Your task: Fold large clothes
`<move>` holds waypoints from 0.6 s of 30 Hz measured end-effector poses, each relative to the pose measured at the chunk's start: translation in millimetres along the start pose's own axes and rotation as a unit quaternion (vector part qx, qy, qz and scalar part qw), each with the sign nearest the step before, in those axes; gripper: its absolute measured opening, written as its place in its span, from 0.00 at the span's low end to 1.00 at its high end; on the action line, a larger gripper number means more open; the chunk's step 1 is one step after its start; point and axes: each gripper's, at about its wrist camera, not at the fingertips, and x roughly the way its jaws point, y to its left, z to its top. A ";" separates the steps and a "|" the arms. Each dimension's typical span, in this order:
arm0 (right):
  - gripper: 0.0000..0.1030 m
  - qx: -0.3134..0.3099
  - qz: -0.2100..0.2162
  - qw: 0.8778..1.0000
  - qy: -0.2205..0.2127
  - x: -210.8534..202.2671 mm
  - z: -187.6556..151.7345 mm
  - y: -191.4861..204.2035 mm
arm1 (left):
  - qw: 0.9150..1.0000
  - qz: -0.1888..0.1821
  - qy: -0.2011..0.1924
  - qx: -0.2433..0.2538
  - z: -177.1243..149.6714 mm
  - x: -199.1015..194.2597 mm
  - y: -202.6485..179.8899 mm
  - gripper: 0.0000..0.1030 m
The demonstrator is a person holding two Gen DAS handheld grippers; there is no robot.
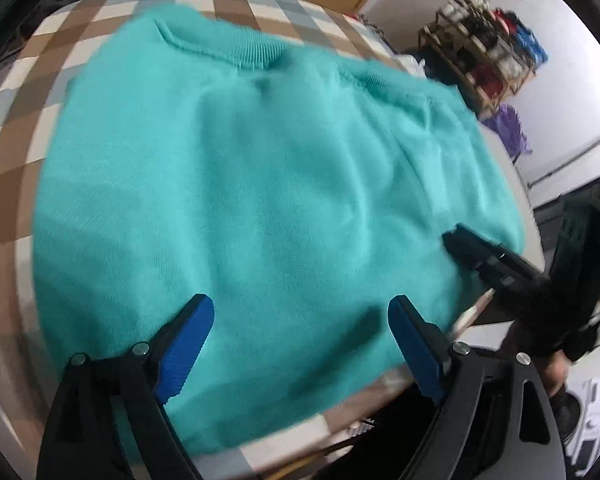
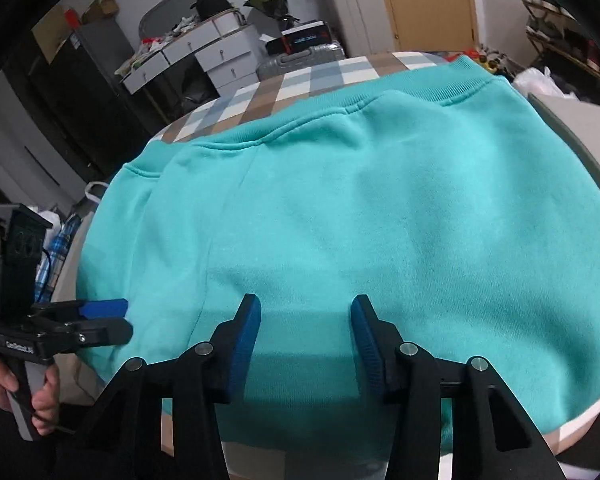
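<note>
**Still flat: teal sweatshirt spread across the checked table**

Plainly, the large teal fleece sweatshirt (image 2: 380, 216) lies spread over the table with the brown, white and grey checked cloth (image 1: 28, 80), covering most of the top. Its ribbed band runs along the far edge, and bare checks show beyond it at the far corners. Its near hem hangs close to the table's near edge.

The left gripper (image 1: 300, 320), black with blue pads, hovers over the near part of the sweatshirt with its jaws spread wide and nothing between them. From the right wrist view it shows side-on at the sweatshirt's left edge, held by a hand (image 2: 24, 396) on its grey grip.

The right gripper (image 2: 306, 320) stands above the near hem with its jaws partly apart. Only flat cloth lies below the gap, and no fold is pinched. Its fingertips (image 1: 460, 240) reach over the sweatshirt's right edge in the left wrist view.

A wooden rack of shoes (image 1: 484, 52) stands against the wall beyond the table.
</note>
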 end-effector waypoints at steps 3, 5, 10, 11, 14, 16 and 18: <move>0.37 -0.062 -0.007 0.998 0.009 -18.2 3.5 8.5 | 0.999 0.011 -0.034 0.036 -1.8 -12.2 -7.2 0.84; 0.21 -0.085 -0.015 0.996 0.008 -36.0 7.6 7.5 | 0.997 0.050 -0.023 0.060 -5.1 8.2 -4.5 0.84; 0.19 -0.113 -0.064 0.987 0.097 -0.7 -3.7 -9.1 | 0.994 0.049 -0.031 0.092 -7.5 9.4 0.8 0.89; 0.19 -0.111 -0.048 0.988 0.095 5.3 -5.6 -14.4 | 0.994 0.036 -0.044 0.088 -3.3 -0.9 -1.4 0.89; 0.14 -0.095 -0.006 0.987 0.127 -1.1 13.1 -20.6 | 0.991 -0.014 -0.103 0.079 14.1 -40.6 1.8 0.90; 0.11 -0.073 0.023 0.994 0.083 -21.0 39.3 -30.6 | 0.990 0.014 -0.122 0.074 41.8 -49.7 2.9 0.90; 0.15 -0.060 -0.005 0.997 0.053 -25.4 64.2 -39.8 | 0.990 0.058 -0.120 0.048 73.9 -37.6 14.3 0.90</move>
